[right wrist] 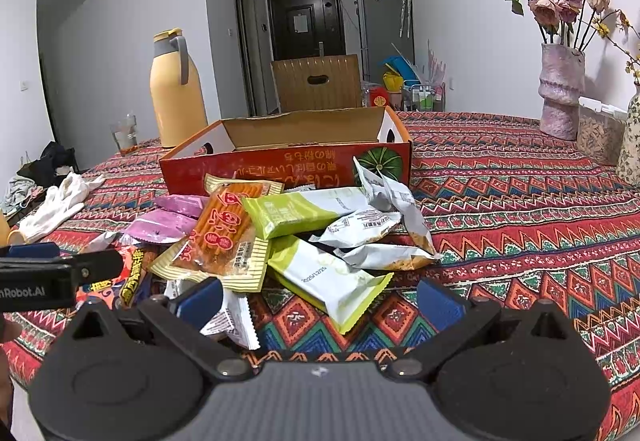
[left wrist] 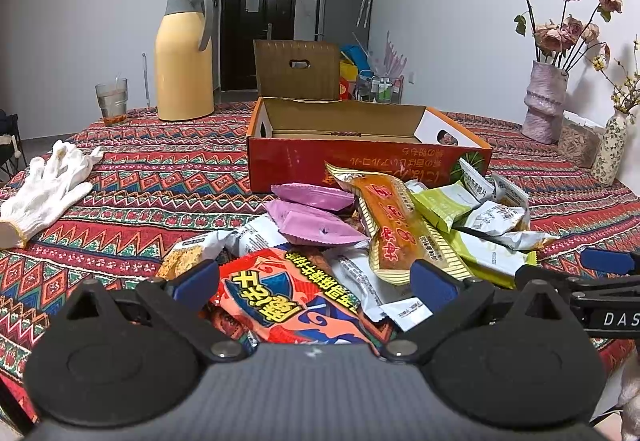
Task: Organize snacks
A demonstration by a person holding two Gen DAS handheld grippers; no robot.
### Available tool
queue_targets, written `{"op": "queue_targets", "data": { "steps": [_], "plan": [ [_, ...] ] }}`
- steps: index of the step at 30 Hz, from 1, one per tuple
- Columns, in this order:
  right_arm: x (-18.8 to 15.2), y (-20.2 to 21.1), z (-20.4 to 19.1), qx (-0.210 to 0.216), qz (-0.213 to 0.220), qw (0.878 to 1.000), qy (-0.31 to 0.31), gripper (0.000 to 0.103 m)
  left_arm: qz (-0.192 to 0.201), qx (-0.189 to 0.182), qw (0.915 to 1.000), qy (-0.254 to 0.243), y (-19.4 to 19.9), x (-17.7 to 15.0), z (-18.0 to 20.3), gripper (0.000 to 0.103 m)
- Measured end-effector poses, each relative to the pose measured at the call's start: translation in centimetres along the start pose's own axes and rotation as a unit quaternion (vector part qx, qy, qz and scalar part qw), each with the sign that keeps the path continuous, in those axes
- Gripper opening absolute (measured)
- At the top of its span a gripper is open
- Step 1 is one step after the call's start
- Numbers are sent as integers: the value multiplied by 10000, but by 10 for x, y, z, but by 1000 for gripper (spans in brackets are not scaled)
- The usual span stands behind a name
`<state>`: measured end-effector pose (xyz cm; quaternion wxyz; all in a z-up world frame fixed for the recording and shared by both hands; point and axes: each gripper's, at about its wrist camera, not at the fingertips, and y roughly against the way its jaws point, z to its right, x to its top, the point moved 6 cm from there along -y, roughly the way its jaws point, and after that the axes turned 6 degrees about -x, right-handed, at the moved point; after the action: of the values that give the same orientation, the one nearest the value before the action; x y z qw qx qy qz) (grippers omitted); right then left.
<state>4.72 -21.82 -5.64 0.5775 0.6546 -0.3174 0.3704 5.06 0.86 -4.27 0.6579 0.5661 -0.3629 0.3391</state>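
My left gripper (left wrist: 316,281) stands wide, straddling the orange-red snack packet (left wrist: 288,301), aligned for pickup. My right gripper (right wrist: 320,301) is likewise wide, empty, near the green-white packet (right wrist: 328,281). The snack pile sits before the open red carton (left wrist: 360,157), presumably its destination.

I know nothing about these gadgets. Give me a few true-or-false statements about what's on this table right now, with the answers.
1. The red box already holds snacks. False: its visible inside is bare cardboard.
2. Both grippers, left and right, are open and hold nothing. True.
3. The snack pile lies in front of the box, on the tablecloth. True.
4. The yellow jug lies on its side. False: it stands upright.
5. White gloves lie apart from the pile. True.
6. The vase is empty. False: it holds dried roses.
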Motion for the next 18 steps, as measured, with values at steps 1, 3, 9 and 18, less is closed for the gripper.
{"op": "queue_targets", "data": {
  "steps": [1, 3, 9, 18],
  "plan": [
    [0, 0, 0, 0, -1, 10000, -1, 103, 0, 9, 10000, -4, 0, 0, 0, 103],
    [0, 0, 0, -2, 1, 10000, -1, 103, 4, -5, 10000, -1, 0, -1, 0, 103],
    [0, 0, 0, -4, -4, 10000, 0, 103, -7, -2, 10000, 1, 1, -2, 1, 103],
    [0, 1, 0, -6, -3, 10000, 0, 103, -6, -3, 10000, -5, 1, -3, 2, 103]
  ]
}}
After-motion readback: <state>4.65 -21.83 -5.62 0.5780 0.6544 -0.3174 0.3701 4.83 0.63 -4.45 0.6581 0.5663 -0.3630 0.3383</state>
